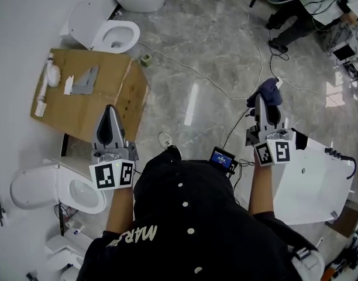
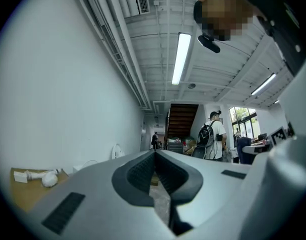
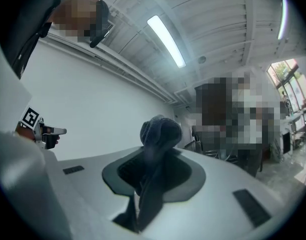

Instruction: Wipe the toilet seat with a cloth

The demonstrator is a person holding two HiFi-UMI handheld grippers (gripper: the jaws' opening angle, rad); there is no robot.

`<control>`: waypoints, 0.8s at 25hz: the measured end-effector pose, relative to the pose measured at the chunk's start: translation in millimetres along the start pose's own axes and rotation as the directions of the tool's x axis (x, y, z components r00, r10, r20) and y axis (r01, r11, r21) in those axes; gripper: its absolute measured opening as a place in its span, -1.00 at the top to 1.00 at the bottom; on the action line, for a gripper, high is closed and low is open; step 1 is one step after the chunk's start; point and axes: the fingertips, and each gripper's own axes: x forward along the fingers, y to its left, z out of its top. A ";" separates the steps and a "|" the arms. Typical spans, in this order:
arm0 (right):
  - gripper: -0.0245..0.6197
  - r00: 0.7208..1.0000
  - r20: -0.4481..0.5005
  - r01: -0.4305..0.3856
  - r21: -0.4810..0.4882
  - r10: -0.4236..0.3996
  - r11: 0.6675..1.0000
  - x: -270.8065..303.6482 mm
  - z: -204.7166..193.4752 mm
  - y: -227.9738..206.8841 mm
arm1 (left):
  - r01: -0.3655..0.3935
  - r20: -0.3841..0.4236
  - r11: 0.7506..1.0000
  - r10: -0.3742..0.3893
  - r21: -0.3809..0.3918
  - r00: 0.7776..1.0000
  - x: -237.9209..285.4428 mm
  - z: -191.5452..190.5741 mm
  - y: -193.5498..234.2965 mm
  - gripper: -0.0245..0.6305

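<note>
In the head view a white toilet [image 1: 57,187] with its seat stands at the lower left, close under my left arm. My left gripper [image 1: 110,108] is held in the air above the box edge, jaws shut with nothing between them; in the left gripper view the left gripper [image 2: 154,155] points out into the room. My right gripper [image 1: 267,100] is raised at the right, shut on a dark blue cloth [image 1: 269,90] bunched above its tips. In the right gripper view the cloth [image 3: 160,130] sticks up from the right gripper [image 3: 152,156].
A cardboard box [image 1: 103,101] carrying a white brush [image 1: 50,72] stands beyond the toilet. Two more toilets [image 1: 112,35] stand at the upper left. Cables [image 1: 226,86] cross the marble floor. A white slab [image 1: 310,183] lies at the right. A person [image 1: 319,7] stands far right.
</note>
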 end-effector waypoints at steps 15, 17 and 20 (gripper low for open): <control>0.64 0.998 0.018 0.063 -0.033 -0.063 0.997 115.1 -4.9 30.2 | 0.026 0.007 0.999 -0.026 -0.019 1.000 89.3 -5.1 95.5 0.90; 0.64 0.997 0.022 0.070 -0.034 -0.070 0.997 127.1 -4.5 34.5 | 0.033 0.005 0.999 -0.033 -0.022 0.999 99.9 -6.8 104.8 0.90; 0.64 0.997 0.014 0.078 -0.038 -0.077 0.996 139.9 -4.3 37.3 | 0.036 0.007 0.999 -0.036 -0.032 0.999 111.9 -8.3 113.5 0.90</control>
